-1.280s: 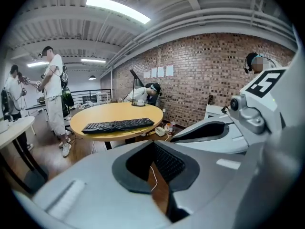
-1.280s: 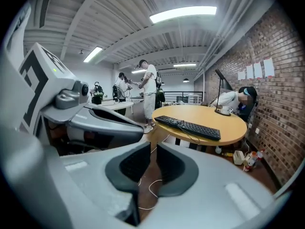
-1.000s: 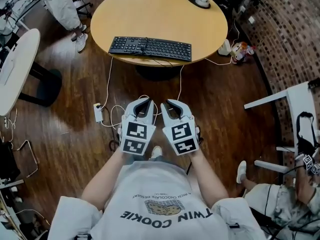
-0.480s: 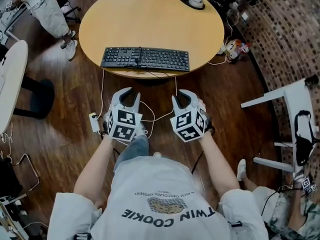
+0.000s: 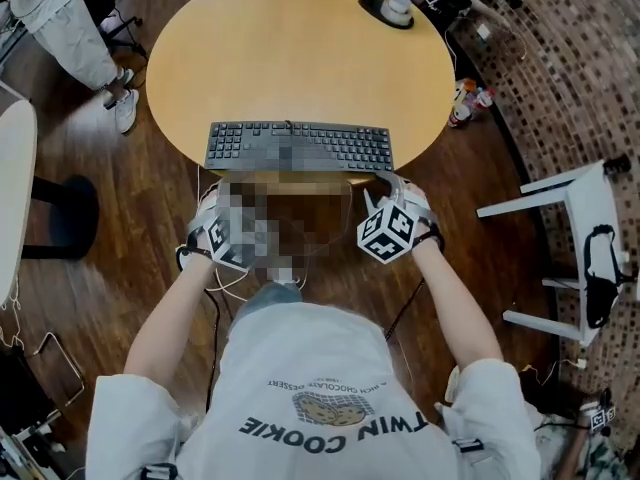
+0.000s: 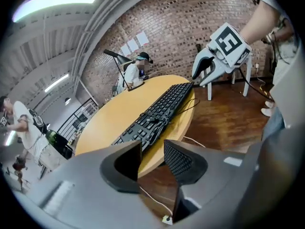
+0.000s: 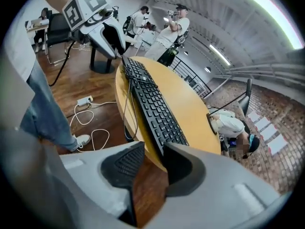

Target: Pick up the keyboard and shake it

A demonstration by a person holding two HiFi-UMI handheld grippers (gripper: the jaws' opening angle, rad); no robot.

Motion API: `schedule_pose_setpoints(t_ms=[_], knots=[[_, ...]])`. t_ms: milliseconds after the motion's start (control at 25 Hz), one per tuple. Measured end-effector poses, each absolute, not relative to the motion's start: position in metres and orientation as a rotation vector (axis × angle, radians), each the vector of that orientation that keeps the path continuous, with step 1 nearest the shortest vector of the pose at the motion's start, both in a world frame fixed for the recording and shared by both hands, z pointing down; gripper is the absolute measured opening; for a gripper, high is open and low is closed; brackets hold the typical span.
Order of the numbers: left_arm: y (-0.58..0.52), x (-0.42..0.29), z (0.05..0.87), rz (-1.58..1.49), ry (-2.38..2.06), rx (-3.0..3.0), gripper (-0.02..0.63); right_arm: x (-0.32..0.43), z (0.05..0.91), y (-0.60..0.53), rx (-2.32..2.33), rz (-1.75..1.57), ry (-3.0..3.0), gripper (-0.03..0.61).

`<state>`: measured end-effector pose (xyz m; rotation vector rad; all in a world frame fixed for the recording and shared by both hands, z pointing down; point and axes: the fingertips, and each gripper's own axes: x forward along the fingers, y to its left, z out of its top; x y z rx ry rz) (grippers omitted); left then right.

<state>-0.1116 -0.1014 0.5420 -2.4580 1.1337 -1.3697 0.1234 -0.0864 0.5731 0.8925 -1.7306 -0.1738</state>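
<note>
A black keyboard [image 5: 298, 146] lies along the near edge of the round wooden table [image 5: 300, 48], its cable bundled on top [image 6: 155, 121]. My left gripper [image 6: 152, 147] is just short of the keyboard's left end [image 6: 125, 136]; in the head view a mosaic patch covers most of it. My right gripper [image 5: 388, 190] is at the table edge by the keyboard's right end [image 7: 170, 136]. Both pairs of jaws have just been opening and stand open with nothing between them. Each gripper view shows the other gripper across the keyboard: the right gripper [image 6: 206, 70], the left gripper [image 7: 114, 38].
A black lamp base [image 5: 392, 6] sits at the table's far side. A power strip [image 7: 86, 100] and loose white cables [image 7: 90, 128] lie on the wooden floor below. A white table [image 5: 585, 203] stands to the right, another [image 5: 12, 183] to the left. People stand beyond the table.
Both grippers have moved forward from in front of my body to the table's near edge and spread apart toward the keyboard's two ends. Their jaws have gone from shut to open.
</note>
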Motion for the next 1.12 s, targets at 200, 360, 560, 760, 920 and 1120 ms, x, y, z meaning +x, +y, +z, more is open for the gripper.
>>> schedule_pose_setpoints(t_ms=[200,360,560,760,920,1120], knots=[[-0.144,-0.134,0.566,-1.471,0.965,-2.316,0.182,0.117,0.592,-0.123,0.86,-0.225,-1.651,0.137],[-0.162,-0.139,0.584,-1.496,0.829,-2.246,0.195,0.105,0.606,-0.139,0.859,-0.202,-1.636,0.173],[-0.165,-0.134,0.593,-1.504,0.749,-2.222,0.196,0.097,0.61,-0.141,0.851,-0.22,-1.594,0.178],[-0.166,-0.129,0.602,-1.524,0.744,-2.206,0.199,0.1,0.616,-0.141,0.847,-0.239,-1.541,0.178],[-0.168,-0.126,0.602,-1.546,0.732,-2.184,0.204,0.1,0.614,-0.142,0.818,-0.269,-1.519,0.178],[-0.171,-0.127,0.608,-1.603,0.692,-2.1,0.169,0.094,0.62,-0.141,0.732,-0.404,-1.473,0.149]])
